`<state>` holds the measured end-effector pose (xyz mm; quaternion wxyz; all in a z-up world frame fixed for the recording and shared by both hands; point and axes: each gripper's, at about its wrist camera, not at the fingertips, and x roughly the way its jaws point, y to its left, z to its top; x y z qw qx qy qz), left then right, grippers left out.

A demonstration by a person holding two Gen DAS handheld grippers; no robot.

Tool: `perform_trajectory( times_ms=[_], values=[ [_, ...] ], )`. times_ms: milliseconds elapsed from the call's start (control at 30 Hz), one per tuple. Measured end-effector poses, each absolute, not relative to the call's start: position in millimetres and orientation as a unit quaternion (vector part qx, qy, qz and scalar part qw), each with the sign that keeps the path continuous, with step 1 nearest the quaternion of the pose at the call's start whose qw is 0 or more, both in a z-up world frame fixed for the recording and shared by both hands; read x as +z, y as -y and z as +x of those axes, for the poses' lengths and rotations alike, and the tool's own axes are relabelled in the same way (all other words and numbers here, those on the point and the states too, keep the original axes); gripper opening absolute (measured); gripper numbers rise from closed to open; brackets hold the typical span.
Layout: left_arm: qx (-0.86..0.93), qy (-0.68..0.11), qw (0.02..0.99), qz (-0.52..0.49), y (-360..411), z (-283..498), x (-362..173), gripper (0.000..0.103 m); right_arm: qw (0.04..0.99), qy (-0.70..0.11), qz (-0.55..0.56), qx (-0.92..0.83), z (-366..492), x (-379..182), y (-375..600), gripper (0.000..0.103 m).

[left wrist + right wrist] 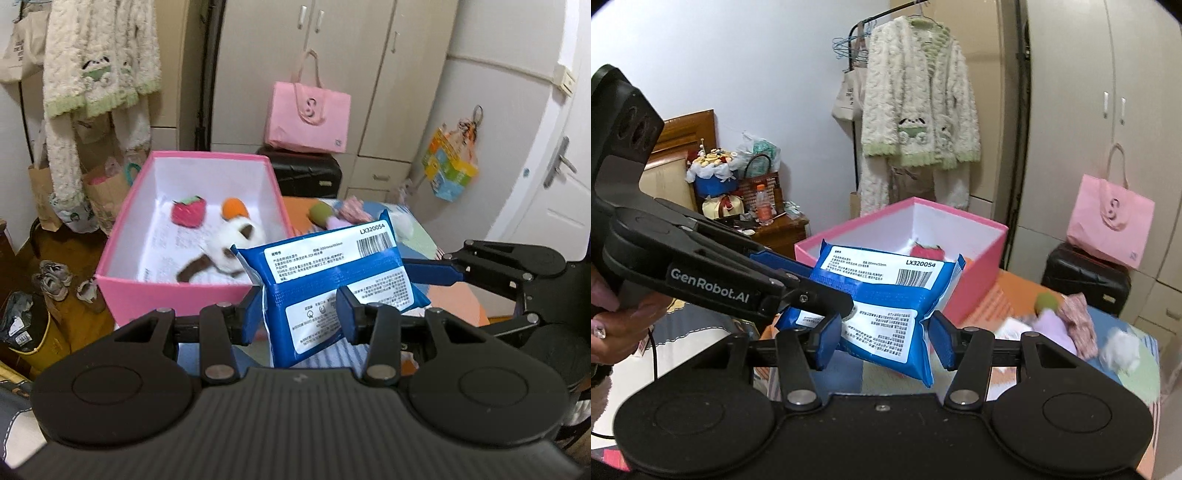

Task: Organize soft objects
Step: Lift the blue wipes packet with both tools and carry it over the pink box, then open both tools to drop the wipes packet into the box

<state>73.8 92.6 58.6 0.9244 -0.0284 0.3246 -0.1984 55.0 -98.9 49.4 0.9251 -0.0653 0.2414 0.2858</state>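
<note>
Both grippers clamp the blue wipes pack [332, 280] in the air just before the pink box [122, 236]. The left gripper [299, 314] pinches its lower end, partly open; the right gripper [882, 343] grips the opposite end, seemingly. The pack's long axis runs across, barcode end tilted up toward the box.

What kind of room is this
Most likely a bedroom: a tall wardrobe, a fluffy robe hanging on a clothes rail, and a wooden headboard beside a cluttered bedside cabinet.
</note>
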Motion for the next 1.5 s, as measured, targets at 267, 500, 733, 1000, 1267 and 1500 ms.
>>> perform_trajectory(
  times_ms=[267,500,733,1000,1267,1500],
  values=[
    [-0.158,-0.285,0.945,-0.037,-120.3,110.2,63.0,0.041,0.918,-0.237,-0.051,0.315,109.0,58.1,75.5,0.059],
    [-0.135,-0.296,0.945,-0.045,-138.3,158.0,41.6,0.041,0.898,-0.285,-0.004,0.336,173.0,37.2,57.3,0.059],
    [-0.122,-0.335,0.933,-0.041,-145.7,196.7,16.6,0.041,0.883,-0.33,-0.021,0.334,210.6,15.2,32.3,0.059],
    [-0.132,-0.379,0.916,0.002,-138.4,229.4,-0.2,0.041,0.869,-0.385,-0.048,0.309,239.1,3.2,20.7,0.059],
    [-0.133,-0.384,0.913,0.044,-127.4,223.5,-1.3,0.044,0.855,-0.402,-0.109,0.308,239.9,-7.2,11.9,0.059],
    [-0.137,-0.372,0.917,0.051,-125.3,207.7,15.8,0.049,0.86,-0.389,-0.109,0.312,230.2,3.4,18.0,0.059]
  ],
)
